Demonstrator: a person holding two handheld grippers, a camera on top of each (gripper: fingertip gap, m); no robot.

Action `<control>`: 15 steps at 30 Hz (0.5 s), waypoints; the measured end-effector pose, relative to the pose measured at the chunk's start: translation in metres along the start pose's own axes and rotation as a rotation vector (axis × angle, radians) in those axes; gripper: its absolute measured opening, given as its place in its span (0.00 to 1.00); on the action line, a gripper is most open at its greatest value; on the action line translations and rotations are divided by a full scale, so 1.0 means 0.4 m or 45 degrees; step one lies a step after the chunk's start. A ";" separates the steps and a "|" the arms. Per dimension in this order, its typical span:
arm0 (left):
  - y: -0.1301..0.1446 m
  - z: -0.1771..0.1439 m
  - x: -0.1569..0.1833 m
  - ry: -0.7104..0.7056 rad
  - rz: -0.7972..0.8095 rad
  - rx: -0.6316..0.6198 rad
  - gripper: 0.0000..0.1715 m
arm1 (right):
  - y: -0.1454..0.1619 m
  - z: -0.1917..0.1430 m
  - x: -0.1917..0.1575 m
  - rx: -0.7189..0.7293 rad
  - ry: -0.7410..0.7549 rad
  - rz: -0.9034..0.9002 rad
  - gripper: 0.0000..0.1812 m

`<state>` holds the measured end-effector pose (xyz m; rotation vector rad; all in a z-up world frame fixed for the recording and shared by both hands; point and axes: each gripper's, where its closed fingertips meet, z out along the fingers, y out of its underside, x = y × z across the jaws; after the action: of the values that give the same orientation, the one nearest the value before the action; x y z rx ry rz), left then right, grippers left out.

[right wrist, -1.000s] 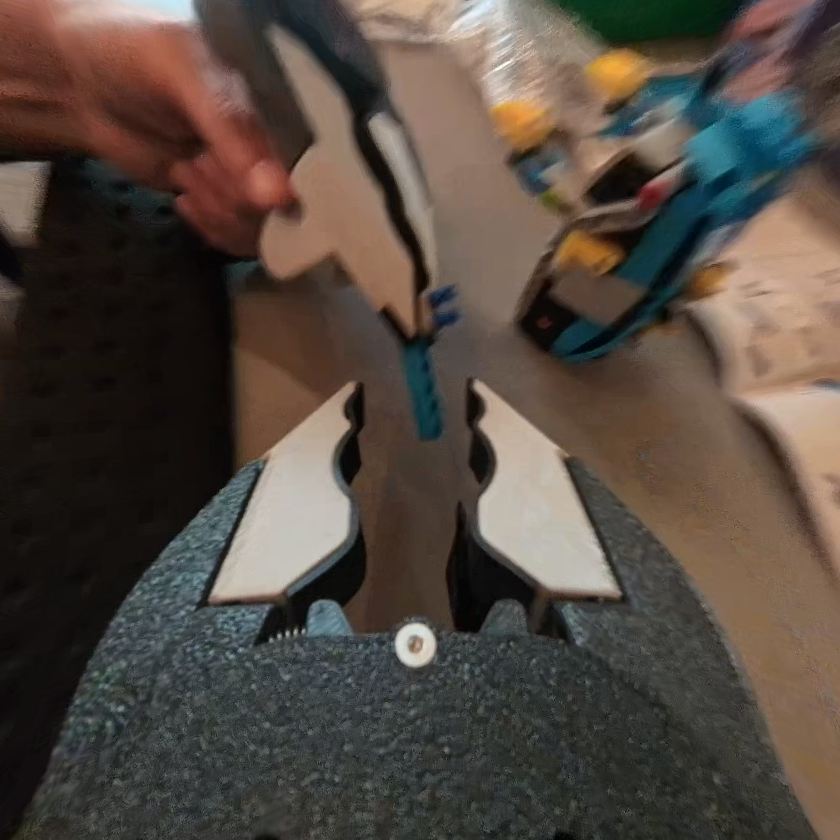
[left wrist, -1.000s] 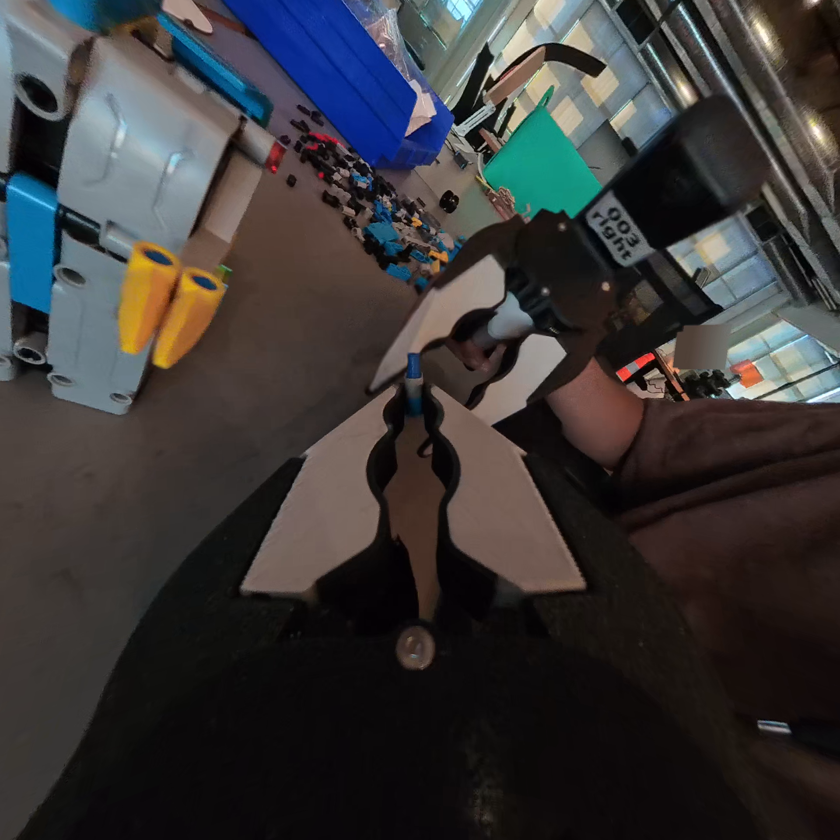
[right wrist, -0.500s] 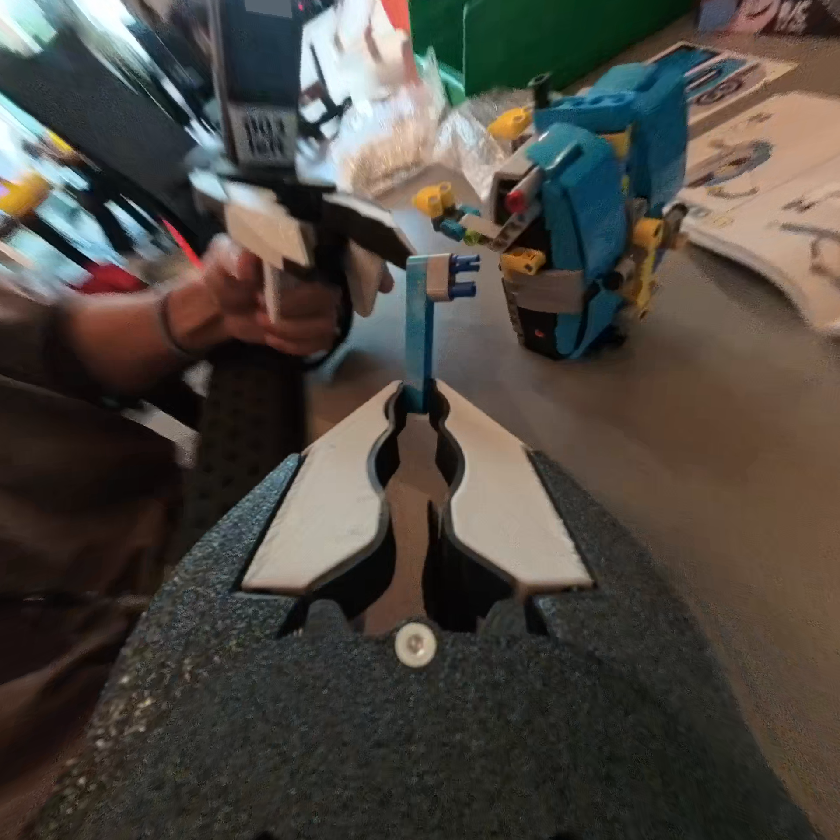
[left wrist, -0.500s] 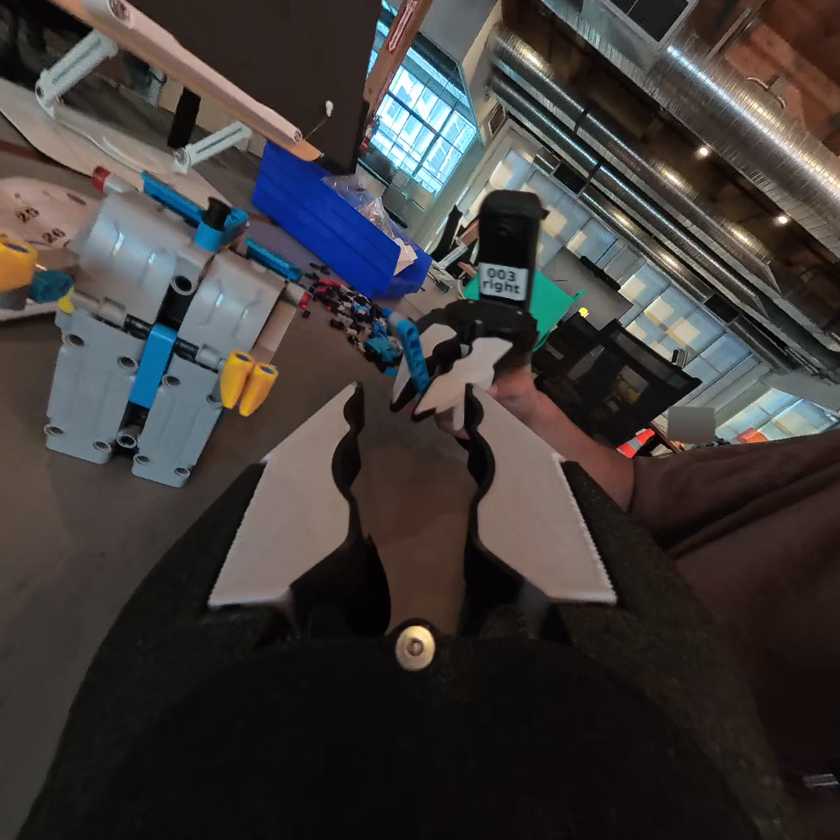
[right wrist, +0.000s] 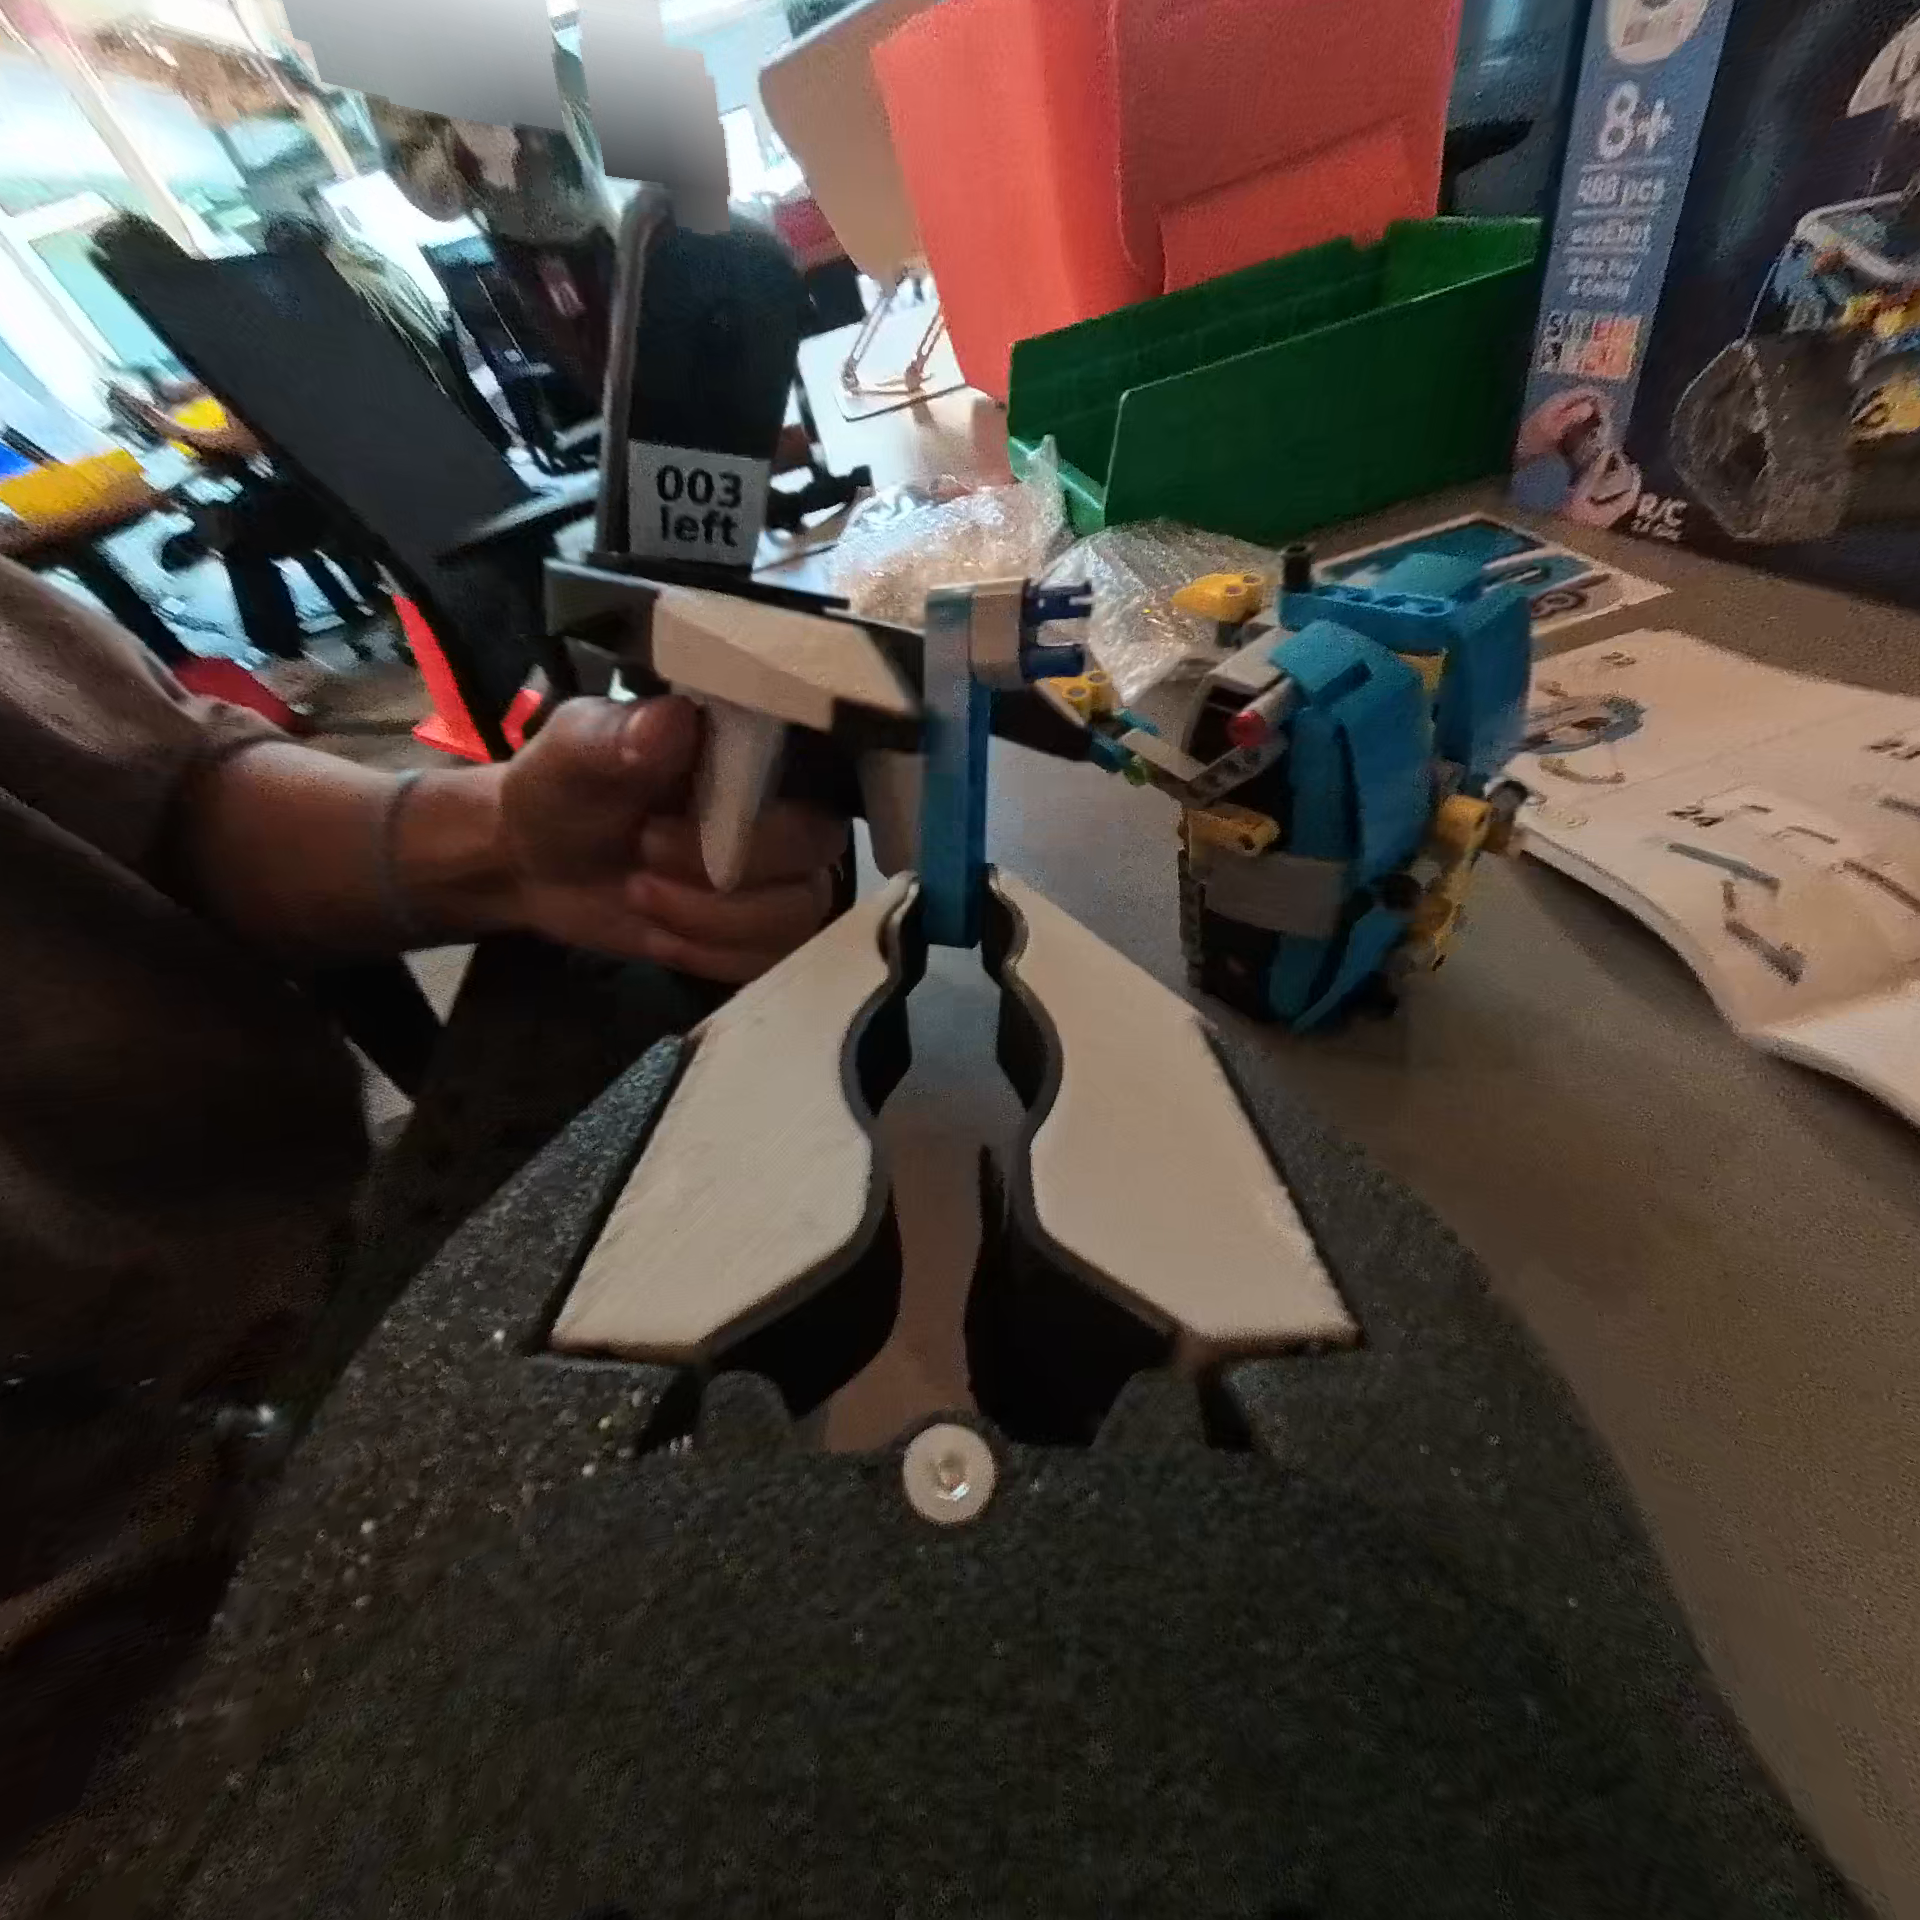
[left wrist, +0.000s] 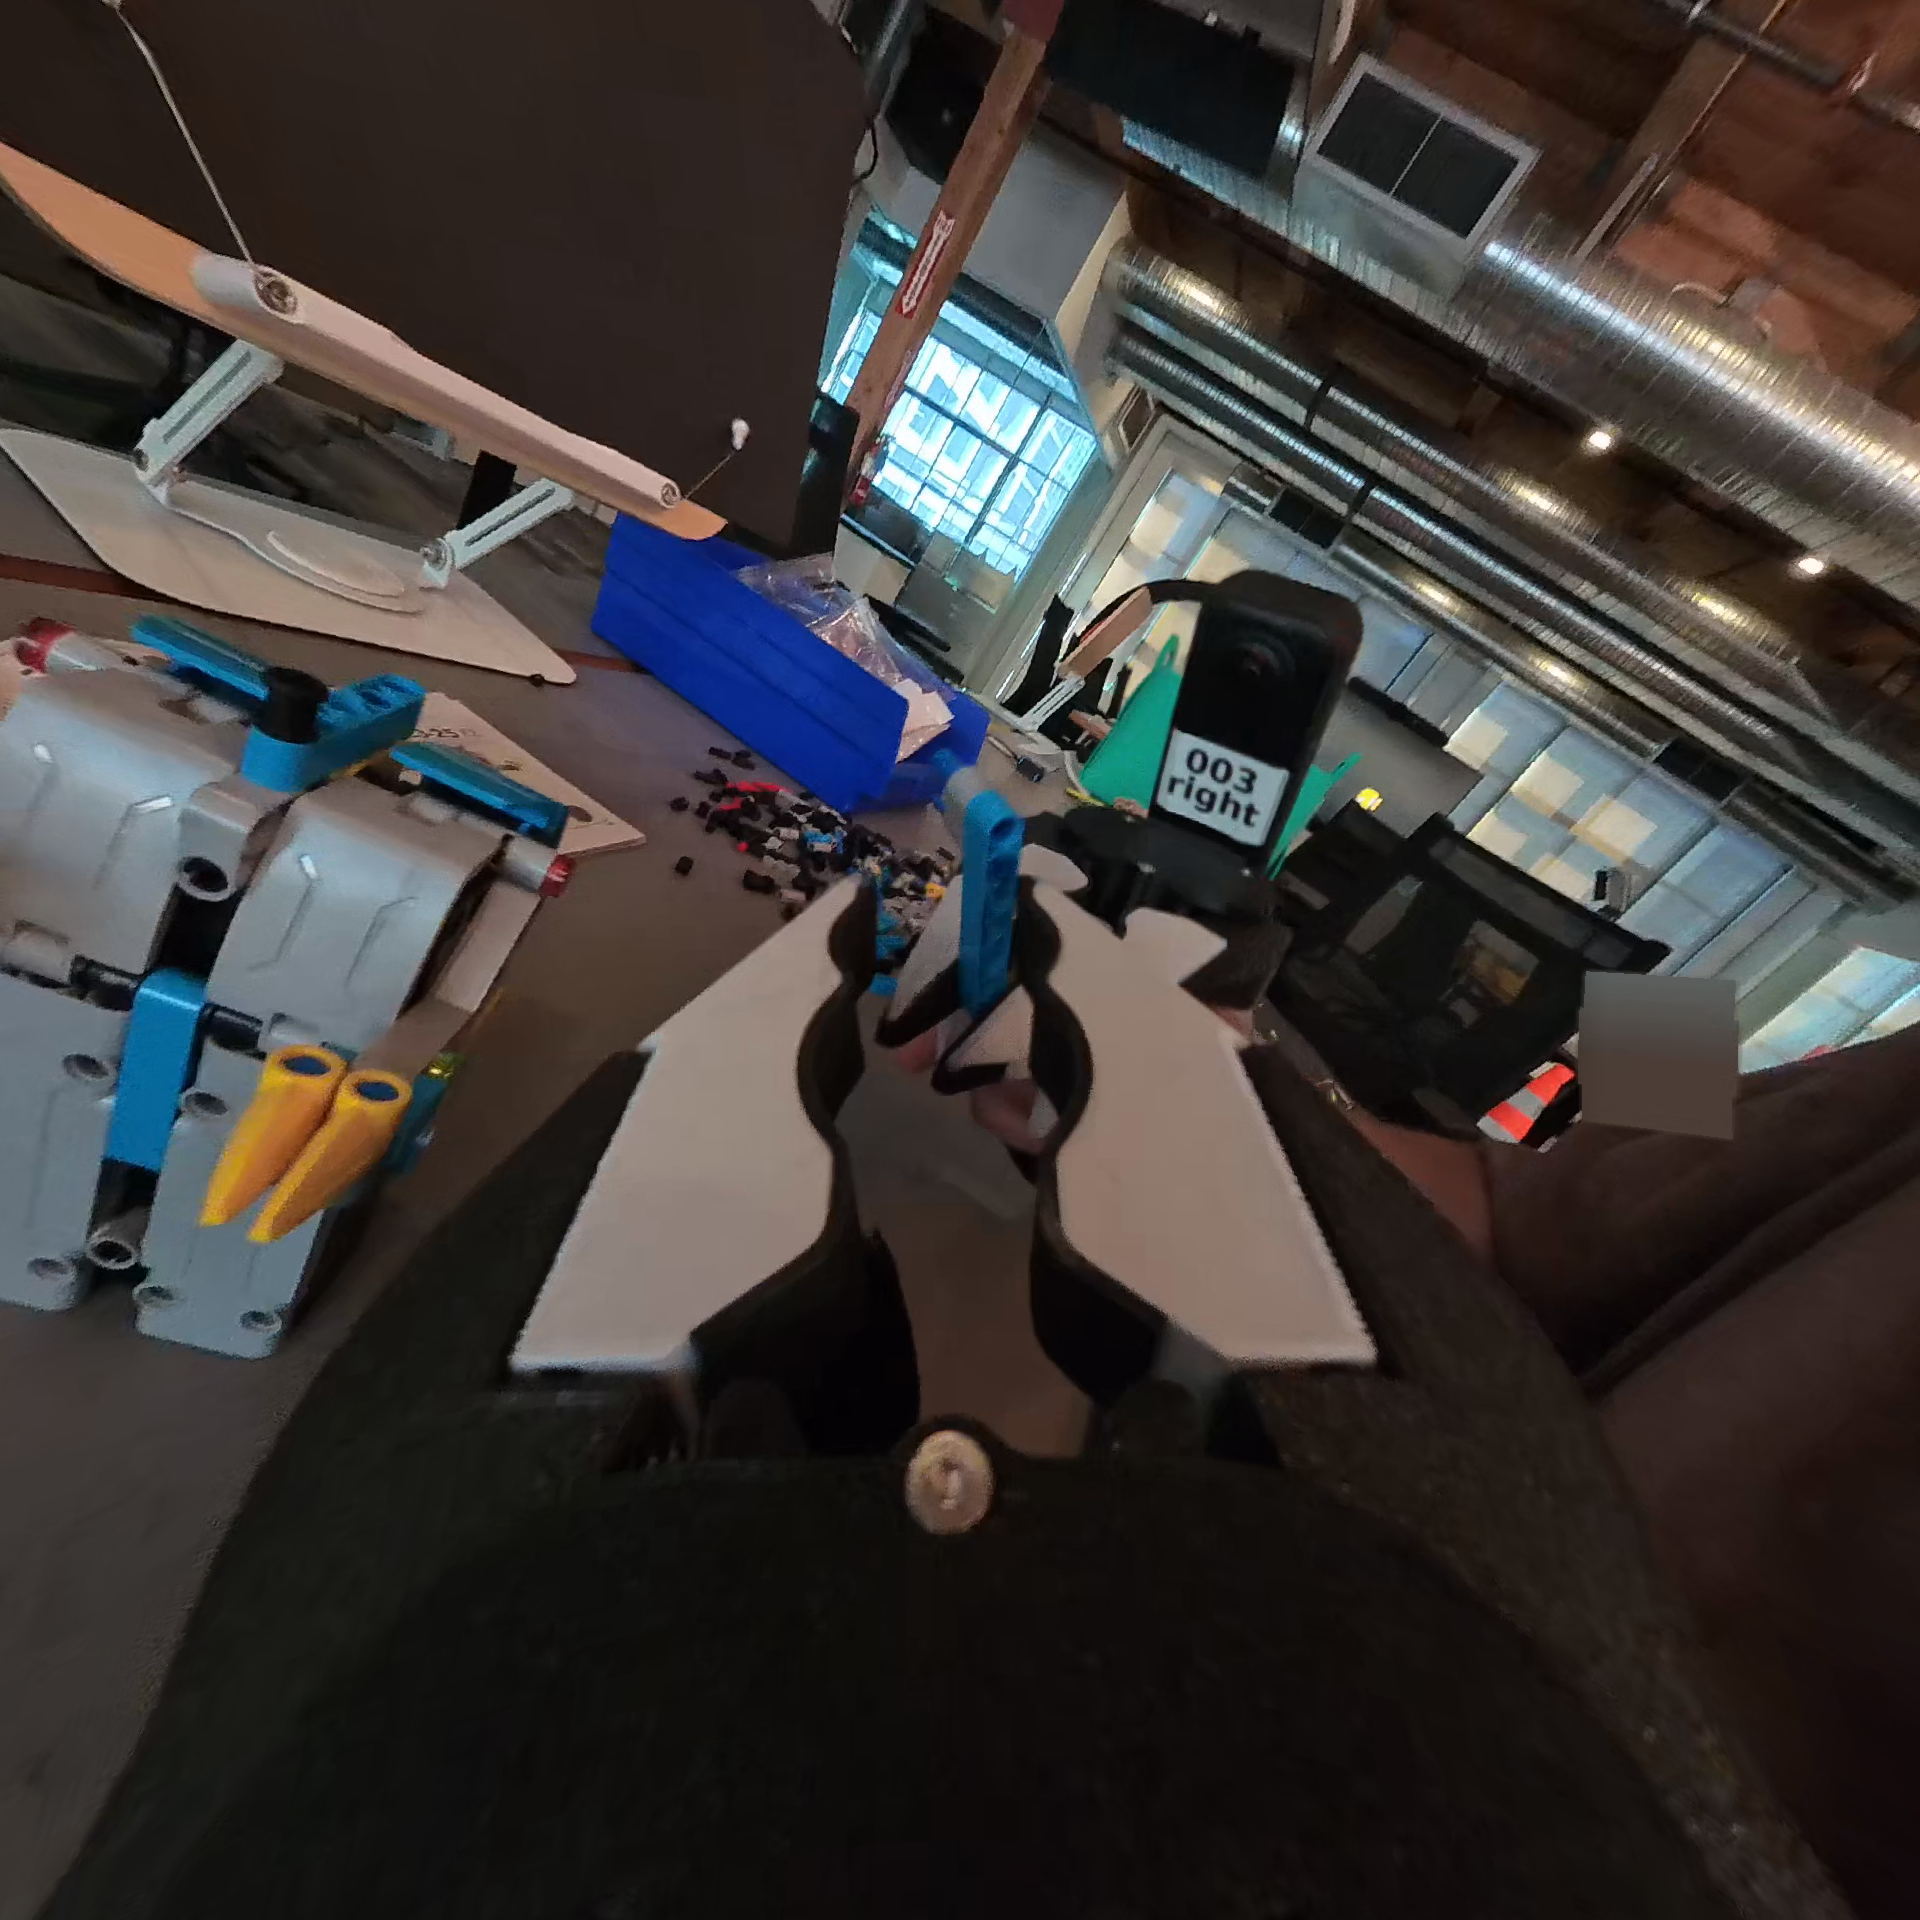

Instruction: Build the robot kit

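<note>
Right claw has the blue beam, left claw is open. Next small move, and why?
Probably back the left claw clear: it is open, while the right claw is shut on the lower end of the blue beam, holding it upright alone, pins facing the blue model.

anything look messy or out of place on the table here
Yes: a heap of small loose building pieces lies scattered on the bare table beside the blue bin, not inside it. Crumpled clear plastic bags sit loose by the green bin.
</note>
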<state>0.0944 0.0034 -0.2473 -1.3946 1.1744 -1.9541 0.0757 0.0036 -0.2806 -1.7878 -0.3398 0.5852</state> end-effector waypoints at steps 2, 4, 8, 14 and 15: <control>-0.003 0.003 0.011 0.019 0.009 0.017 0.05 | 0.003 0.007 0.011 -0.020 0.095 -0.057 0.05; -0.001 0.009 0.014 -0.017 0.073 0.007 0.05 | 0.005 0.009 0.015 -0.028 0.133 -0.079 0.06; 0.011 0.023 -0.006 -0.171 0.330 -0.199 0.05 | 0.039 0.008 0.018 -0.131 0.117 -0.063 0.13; 0.055 -0.018 -0.093 -0.581 1.075 -0.620 0.04 | -0.054 -0.057 0.051 0.120 0.086 0.170 0.26; 0.074 -0.020 -0.100 -0.618 1.170 -0.674 0.04 | -0.063 -0.061 0.053 0.154 0.081 0.191 0.27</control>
<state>0.0989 0.0215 -0.2941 -1.1235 1.7160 -0.6602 0.1085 0.0020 -0.2560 -1.7204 -0.1245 0.6398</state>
